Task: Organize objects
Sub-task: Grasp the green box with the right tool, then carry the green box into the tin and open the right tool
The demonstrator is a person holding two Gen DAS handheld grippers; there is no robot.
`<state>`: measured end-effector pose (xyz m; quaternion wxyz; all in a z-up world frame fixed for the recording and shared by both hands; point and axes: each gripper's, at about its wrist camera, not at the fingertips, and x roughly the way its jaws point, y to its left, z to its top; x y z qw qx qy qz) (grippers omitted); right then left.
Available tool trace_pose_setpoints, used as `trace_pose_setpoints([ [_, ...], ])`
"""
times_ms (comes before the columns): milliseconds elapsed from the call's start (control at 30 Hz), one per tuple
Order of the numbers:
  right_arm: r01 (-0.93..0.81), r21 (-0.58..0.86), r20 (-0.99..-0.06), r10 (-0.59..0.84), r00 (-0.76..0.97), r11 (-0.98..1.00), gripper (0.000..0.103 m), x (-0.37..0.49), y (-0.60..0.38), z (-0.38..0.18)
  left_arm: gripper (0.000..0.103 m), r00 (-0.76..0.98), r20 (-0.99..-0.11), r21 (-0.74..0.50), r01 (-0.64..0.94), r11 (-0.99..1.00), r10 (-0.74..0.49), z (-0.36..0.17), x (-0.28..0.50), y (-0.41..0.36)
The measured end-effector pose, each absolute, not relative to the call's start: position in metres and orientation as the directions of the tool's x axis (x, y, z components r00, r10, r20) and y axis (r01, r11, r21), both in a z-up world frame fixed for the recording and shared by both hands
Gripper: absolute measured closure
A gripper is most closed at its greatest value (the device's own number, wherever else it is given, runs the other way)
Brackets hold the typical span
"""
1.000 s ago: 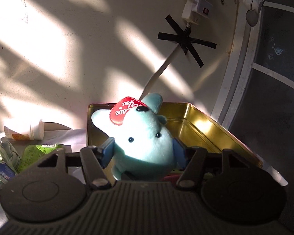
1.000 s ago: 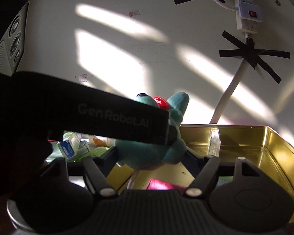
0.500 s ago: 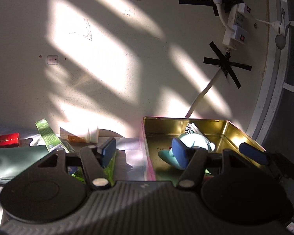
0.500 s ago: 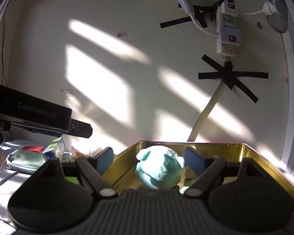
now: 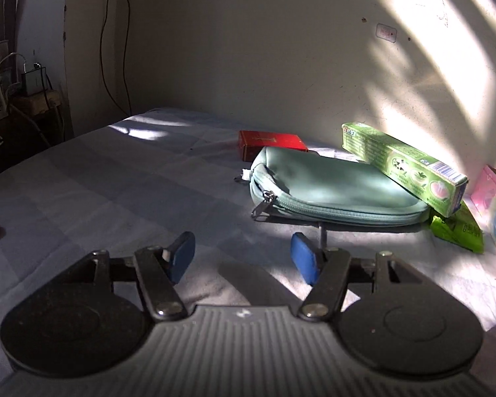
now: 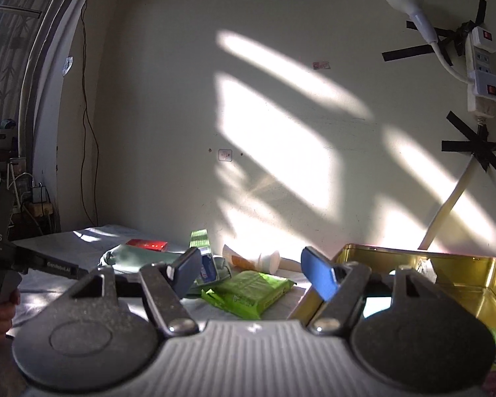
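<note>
Left wrist view: the left gripper [image 5: 243,256] is being held spread and empty over the cloth [image 5: 115,182]; beyond, a green box [image 5: 403,167] is being propped on a teal pouch [image 5: 330,192]. The right gripper [image 6: 253,273] is likewise being held released, with what is probably a wipes packet [image 6: 248,292] beyond and the gold tin [image 6: 463,284] alongside.

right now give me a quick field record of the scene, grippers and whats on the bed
left gripper: open, empty, over the sheet
right gripper: open, empty
pouch: teal, zipped, lying flat
toothpaste box: green, leaning on the pouch
red box: behind the pouch, near the wall
green packet: flat on the sheet, left of the tin
gold tin: open, at right
</note>
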<state>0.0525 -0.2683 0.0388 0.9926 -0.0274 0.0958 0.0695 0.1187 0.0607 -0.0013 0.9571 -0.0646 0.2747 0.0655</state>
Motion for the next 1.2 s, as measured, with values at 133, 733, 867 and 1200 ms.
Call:
trace_pose_setpoints([
  [133,-0.193,-0.100,-0.283,0.158,0.946,0.976,0.037,0.098,-0.222,0.035,0.037,0.856,-0.513,-0.113,-0.138,0.984,0.062,0.001,0.115,0.063],
  [733,-0.283,-0.028,-0.506,0.231,0.831,0.959,0.073,0.127,-0.207,0.012,0.031,0.889,-0.458,-0.130,-0.062,0.990,-0.005,0.003,0.105,0.063],
  [867,-0.365,0.073,-0.499,0.351,0.792,0.928,0.073,0.037,-0.262,0.017,0.027,0.894,-0.433,-0.214,0.024,0.977,-0.117,0.006,0.100,0.068],
  [1200,0.039,0.151,-0.434,0.031,0.900,0.988,0.057,-0.097,-0.388,0.033,0.018,0.774,-0.397,-0.304,0.395,0.867,-0.493,0.028,0.078,-0.008],
])
